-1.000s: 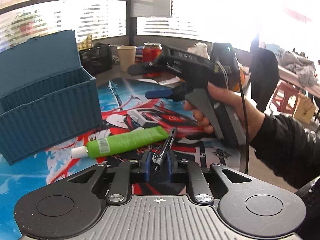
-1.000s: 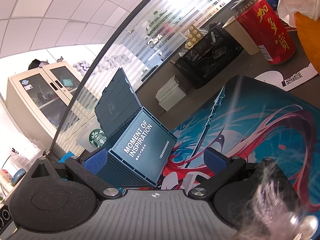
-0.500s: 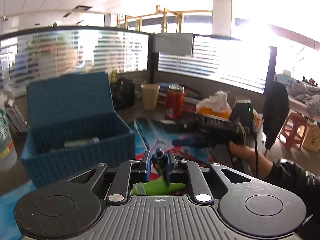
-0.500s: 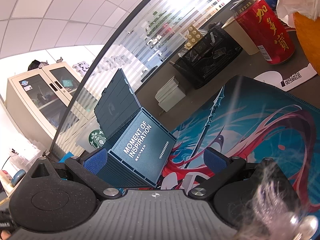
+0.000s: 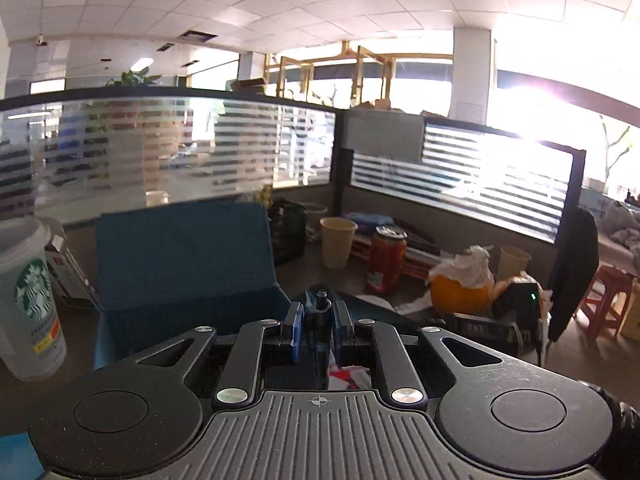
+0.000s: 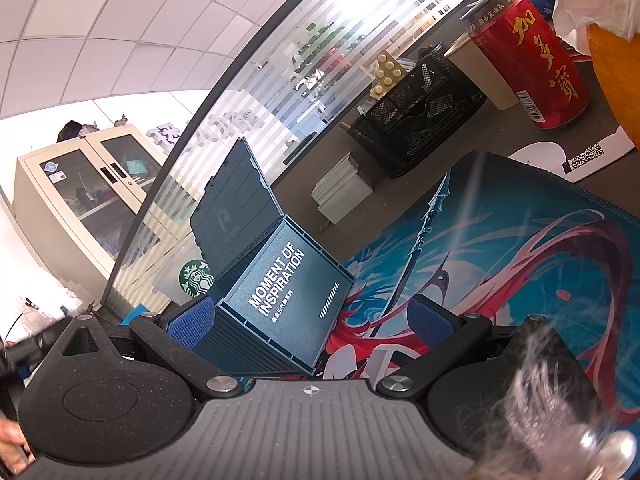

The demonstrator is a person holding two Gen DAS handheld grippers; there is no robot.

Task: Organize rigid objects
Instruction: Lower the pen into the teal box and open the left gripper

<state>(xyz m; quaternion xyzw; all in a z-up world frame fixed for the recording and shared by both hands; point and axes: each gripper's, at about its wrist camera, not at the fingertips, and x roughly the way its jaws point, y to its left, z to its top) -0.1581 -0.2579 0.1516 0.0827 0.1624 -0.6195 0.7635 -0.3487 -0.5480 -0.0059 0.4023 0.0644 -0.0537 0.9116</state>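
My left gripper (image 5: 317, 322) is shut on a dark pen (image 5: 321, 302), which stands upright between the blue pads, its tip poking above them. Behind it and to the left stands the blue storage box (image 5: 184, 268) with its lid raised; the inside is hidden from here. In the right wrist view the same box (image 6: 280, 300) shows its printed end face just ahead of my right gripper (image 6: 310, 320). That gripper is open with nothing between its fingers. It also shows low at the right of the left wrist view as a black tool (image 5: 500, 322).
A Starbucks cup (image 5: 32, 300) stands left of the box. Behind are a black mesh organiser (image 5: 288, 232), a paper cup (image 5: 338, 240), a red can (image 5: 386, 260) and an orange object under tissue (image 5: 460, 292). A printed desk mat (image 6: 500, 240) covers the desk.
My left gripper has risen with the pen and tipped up; the green tube and mat have dropped out of its view. The right gripper has not moved.
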